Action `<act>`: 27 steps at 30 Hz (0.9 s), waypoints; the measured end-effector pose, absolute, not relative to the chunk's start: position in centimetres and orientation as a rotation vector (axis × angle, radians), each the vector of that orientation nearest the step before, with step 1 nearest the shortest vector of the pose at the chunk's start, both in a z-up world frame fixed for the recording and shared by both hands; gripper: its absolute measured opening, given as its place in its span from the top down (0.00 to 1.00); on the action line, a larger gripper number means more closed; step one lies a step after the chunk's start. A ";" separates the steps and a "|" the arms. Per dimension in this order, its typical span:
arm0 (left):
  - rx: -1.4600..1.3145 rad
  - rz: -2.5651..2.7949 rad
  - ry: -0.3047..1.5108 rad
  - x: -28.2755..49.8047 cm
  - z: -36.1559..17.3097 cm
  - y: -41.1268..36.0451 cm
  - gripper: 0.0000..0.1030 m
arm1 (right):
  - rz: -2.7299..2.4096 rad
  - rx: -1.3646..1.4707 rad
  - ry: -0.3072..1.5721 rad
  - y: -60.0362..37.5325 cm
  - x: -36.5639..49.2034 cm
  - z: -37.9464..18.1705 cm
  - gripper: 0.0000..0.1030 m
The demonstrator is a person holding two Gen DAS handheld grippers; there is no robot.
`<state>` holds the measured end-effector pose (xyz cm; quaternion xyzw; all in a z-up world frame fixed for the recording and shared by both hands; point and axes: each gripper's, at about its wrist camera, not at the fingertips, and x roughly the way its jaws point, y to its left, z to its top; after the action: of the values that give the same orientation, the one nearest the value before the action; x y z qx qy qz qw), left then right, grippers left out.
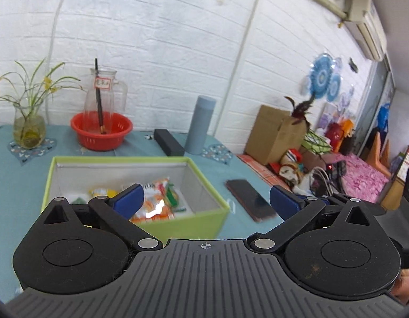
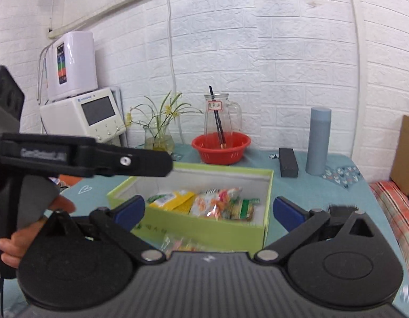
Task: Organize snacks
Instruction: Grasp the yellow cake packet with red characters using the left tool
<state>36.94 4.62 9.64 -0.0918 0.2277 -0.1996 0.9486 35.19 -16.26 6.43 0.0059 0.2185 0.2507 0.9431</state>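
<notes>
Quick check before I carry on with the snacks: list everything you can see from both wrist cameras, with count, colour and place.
box: 1, lime green, centre of the table
snack packets: several, yellow, orange, green, inside the box
loose packet: 1, blurred, on the table in front of the box
basket: 1, red, behind the box
glass jug: 1, clear, standing in the basket
plant vase: 1, glass, back left
flask: 1, grey-blue, behind the box to the right
black case: 1, beside the flask
phone: 1, dark, right of the box
tablecloth: 1, teal
left gripper: jaws open, empty
right gripper: jaws open, empty
hand: 1, holding the left gripper
</notes>
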 end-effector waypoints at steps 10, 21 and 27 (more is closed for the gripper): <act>-0.100 -0.501 0.674 25.5 1.2 3.6 0.19 | 0.569 0.076 0.685 -16.7 22.5 -3.0 0.00; -0.153 -0.533 0.815 23.5 -3.3 3.3 0.22 | 0.461 -0.022 0.704 -16.9 19.2 -6.0 0.00; -0.182 -0.566 0.850 23.3 -4.1 1.7 0.22 | 0.473 -0.002 0.646 -17.7 18.5 -6.5 0.01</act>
<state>23.31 1.71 -4.15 -0.0871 0.4062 -0.2706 0.8684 18.52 -17.67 -6.49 -0.0008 0.3146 0.2304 0.9208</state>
